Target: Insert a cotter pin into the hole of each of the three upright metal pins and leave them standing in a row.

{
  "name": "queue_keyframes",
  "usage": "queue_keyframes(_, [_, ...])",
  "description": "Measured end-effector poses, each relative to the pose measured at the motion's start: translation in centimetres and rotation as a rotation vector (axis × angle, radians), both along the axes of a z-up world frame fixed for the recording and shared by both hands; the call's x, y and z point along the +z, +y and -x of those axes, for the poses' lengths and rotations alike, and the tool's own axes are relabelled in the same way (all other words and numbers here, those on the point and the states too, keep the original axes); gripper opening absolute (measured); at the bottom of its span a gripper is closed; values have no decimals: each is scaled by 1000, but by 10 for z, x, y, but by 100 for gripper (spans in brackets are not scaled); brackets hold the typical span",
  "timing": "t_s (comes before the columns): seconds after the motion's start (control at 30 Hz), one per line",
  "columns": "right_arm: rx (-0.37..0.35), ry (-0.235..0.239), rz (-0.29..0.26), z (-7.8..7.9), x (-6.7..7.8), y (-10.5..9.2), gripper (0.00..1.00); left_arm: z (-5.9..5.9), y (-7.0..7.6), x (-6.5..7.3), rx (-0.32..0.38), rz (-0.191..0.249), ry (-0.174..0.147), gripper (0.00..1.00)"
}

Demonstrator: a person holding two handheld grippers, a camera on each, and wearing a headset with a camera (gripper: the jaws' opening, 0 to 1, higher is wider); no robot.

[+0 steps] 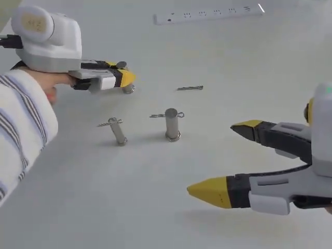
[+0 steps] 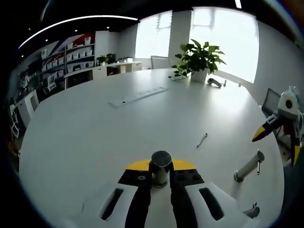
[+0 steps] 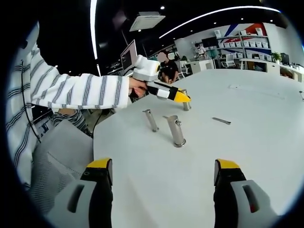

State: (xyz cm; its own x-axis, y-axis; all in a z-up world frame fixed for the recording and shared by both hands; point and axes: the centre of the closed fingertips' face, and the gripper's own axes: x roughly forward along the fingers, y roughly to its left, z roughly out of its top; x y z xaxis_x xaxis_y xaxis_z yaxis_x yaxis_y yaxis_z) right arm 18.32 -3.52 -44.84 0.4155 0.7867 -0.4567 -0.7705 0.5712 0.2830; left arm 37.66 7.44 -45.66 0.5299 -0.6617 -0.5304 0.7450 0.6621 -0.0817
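My left gripper (image 1: 126, 79) is shut on a bare metal pin (image 1: 128, 89) standing at the far left; the pin's round top (image 2: 161, 159) sits between its jaws (image 2: 161, 167). A second pin (image 1: 172, 124) stands upright mid-table with a cotter pin through its head. To its left, a third pin (image 1: 118, 132) tilts, also carrying a cotter pin. A loose cotter pin (image 1: 190, 88) lies flat beyond them. My right gripper (image 1: 211, 158) hovers open at the near right, holding nothing; its view (image 3: 163, 164) looks across at the pins (image 3: 177, 130).
A white power strip (image 1: 207, 14) lies along the far edge of the white table (image 1: 104, 207). A potted plant (image 2: 199, 59) stands at the table's far end. A striped sleeve (image 1: 21, 124) reaches in from the left.
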Motion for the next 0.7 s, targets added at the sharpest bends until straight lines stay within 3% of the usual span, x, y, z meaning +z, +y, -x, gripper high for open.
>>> queue_keyframes(0.13, [9, 3, -4, 2, -1, 1, 87, -2, 3, 1, 3, -39, -32, 10])
queue_keyframes(0.27, [6, 5, -4, 1, -1, 3, 87, -4, 5, 1, 26, -41, -16, 10])
queue_keyframes(0.47, [-2, 7, -6, -1, 2, 3, 90, 1, 19, 4, 46, -103, -14, 9])
queue_keyframes(0.63, [-19, 3, -20, -2, 6, 3, 94, 7, 31, 15, 32, -110, -28, 9])
queue_keyframes(0.7, [-20, 2, -22, -2, 7, 4, 94, 8, 36, 19, 49, -105, -15, 9])
